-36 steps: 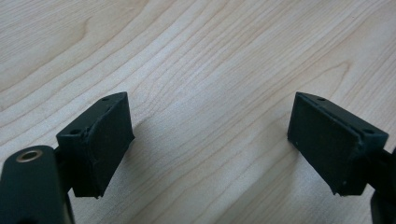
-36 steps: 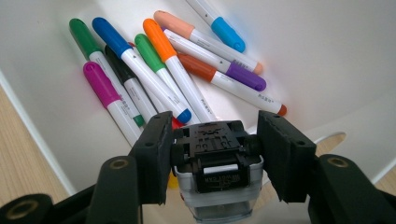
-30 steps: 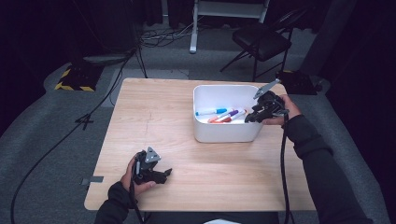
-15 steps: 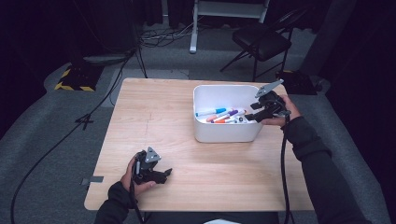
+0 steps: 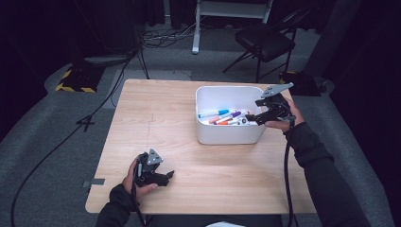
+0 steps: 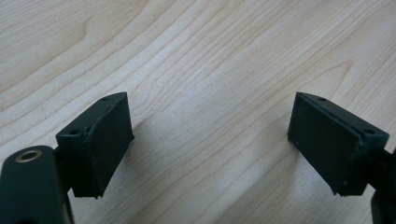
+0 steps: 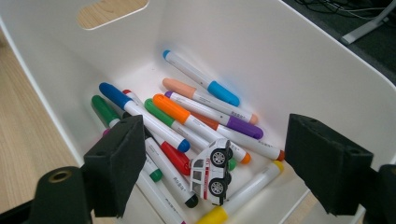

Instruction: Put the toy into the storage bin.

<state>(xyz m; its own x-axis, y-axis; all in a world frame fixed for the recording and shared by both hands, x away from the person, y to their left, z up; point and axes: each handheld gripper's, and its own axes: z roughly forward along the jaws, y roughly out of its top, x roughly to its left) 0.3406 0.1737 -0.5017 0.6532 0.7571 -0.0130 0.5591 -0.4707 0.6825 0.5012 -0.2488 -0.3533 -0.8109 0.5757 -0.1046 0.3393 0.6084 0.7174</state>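
Your right tool has just been opening over the white bin, released, with nothing between its jaws; the toy car lies on its side on the markers inside. Your left tool sits open and empty on the table.

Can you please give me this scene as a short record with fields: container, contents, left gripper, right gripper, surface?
container: white bin, open top, standing on the table
contents: coloured markers in a loose pile; a small white toy car lying on its side on top of them
left gripper: fingers open, nothing between them, low over bare wood
right gripper: above the bin, fingers have just been opening, toy car lies free between them
surface: light wooden table
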